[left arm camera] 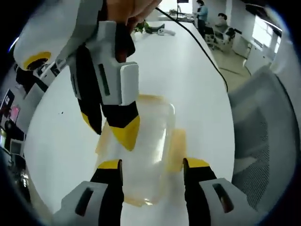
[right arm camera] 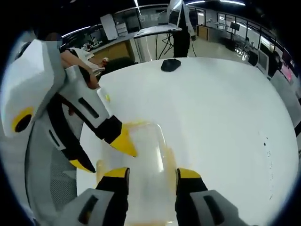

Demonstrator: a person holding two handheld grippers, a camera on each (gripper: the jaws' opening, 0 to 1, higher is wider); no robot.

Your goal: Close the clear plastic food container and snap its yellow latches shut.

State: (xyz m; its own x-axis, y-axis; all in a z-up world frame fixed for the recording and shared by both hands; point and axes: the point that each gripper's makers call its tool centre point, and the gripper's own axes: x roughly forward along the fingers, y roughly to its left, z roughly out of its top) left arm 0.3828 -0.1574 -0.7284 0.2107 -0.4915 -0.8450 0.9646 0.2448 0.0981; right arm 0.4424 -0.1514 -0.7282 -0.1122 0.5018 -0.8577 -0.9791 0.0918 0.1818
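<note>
Bright open office, white table, mesh chair

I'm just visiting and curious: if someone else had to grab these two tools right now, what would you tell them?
Left gripper: open, jaws astride the near end of the container, holding nothing.
Right gripper: open, jaws astride the opposite end, holding nothing.
Each gripper's tips hang over the lid in the other's view.
Container: on the white table, lid already down on it.
A yellow latch along one long side looks flared out, not snapped.
Done: lid closed, as far as I can tell.
Left: press each yellow latch shut; I can't tell the state of the others.
</note>
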